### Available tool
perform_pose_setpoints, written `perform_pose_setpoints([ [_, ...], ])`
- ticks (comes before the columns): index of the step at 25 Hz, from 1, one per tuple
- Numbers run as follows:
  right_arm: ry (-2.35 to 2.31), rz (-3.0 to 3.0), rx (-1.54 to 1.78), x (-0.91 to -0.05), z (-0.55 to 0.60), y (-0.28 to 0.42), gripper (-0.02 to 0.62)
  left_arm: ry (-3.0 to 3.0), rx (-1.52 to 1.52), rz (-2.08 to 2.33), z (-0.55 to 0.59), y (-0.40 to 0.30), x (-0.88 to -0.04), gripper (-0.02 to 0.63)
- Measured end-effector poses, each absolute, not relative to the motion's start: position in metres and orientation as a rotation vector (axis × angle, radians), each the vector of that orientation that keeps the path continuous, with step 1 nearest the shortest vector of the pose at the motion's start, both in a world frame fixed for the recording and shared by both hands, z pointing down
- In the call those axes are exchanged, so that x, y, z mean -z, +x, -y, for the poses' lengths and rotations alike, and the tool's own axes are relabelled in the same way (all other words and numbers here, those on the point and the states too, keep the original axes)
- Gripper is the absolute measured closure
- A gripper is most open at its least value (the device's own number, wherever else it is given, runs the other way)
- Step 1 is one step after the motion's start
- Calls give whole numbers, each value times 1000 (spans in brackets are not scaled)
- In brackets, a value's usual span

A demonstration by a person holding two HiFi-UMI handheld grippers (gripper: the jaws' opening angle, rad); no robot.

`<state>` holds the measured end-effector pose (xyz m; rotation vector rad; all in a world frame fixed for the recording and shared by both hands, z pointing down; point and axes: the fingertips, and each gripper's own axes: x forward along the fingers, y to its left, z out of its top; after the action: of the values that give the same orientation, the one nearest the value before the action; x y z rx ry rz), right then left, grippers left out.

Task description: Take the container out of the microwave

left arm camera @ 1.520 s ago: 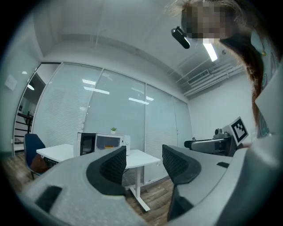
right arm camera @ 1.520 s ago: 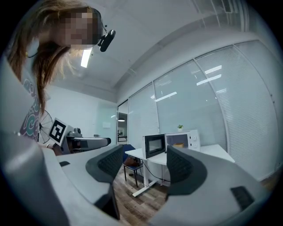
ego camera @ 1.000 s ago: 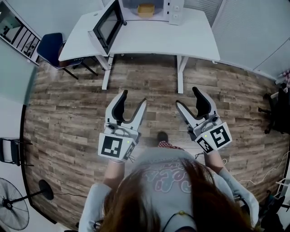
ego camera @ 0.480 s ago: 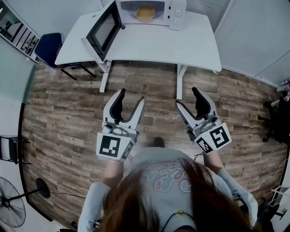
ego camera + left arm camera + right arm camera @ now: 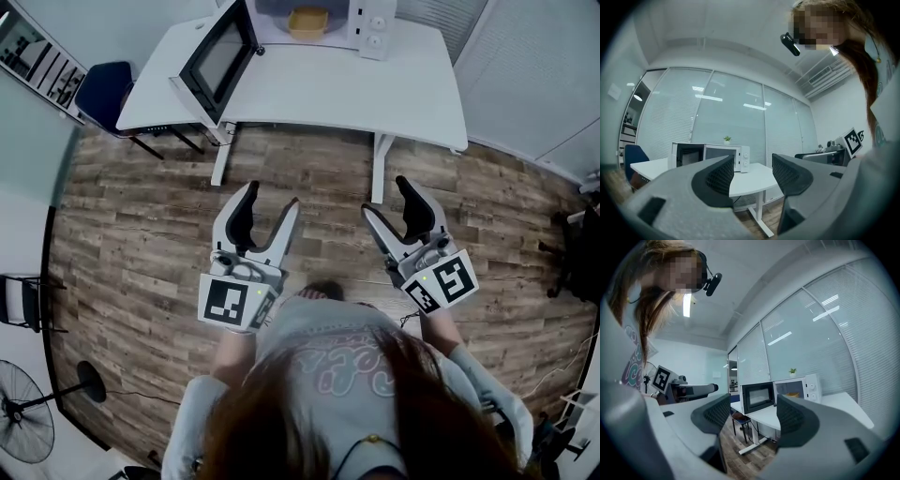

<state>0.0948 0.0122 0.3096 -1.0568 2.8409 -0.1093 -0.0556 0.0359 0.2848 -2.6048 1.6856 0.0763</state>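
The yellow container (image 5: 308, 21) is seen inside the microwave (image 5: 377, 28), resting on the floor of its open cavity, untouched. The microwave door (image 5: 220, 58) is swung fully out to the left of the cavity, so no opening step is judged to remain.

Compared with a second ago, the microwave is shown a little nearer and more fully in the head view. The two claws are held in the same pose as then, well short of the microwave. This is read as an approach under way, and the reach into the cavity is not yet begun.

The left gripper (image 5: 272, 195) is held level with its jaws spread wide, and nothing is found between them. The right gripper (image 5: 385, 196) is likewise spread wide and empty. Both are pointed toward the microwave.

The microwave is set at the back edge of a white table (image 5: 356, 89), which is otherwise bare in front of it. A small plant (image 5: 727, 139) is stood on top of the microwave. A blue chair (image 5: 103, 94) is placed to the left of the microwave, beyond the door. A glass wall with blinds (image 5: 731, 108) is seen behind the microwave, and a wood-plank floor (image 5: 141, 234) lies between it and the person.
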Motion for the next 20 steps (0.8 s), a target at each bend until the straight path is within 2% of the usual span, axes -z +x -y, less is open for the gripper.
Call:
perform_pose_setpoints([
  [20, -1071, -2827, 100, -302, -2, 100, 302, -2603, -85, -1679, -23, -58, -283, 380],
])
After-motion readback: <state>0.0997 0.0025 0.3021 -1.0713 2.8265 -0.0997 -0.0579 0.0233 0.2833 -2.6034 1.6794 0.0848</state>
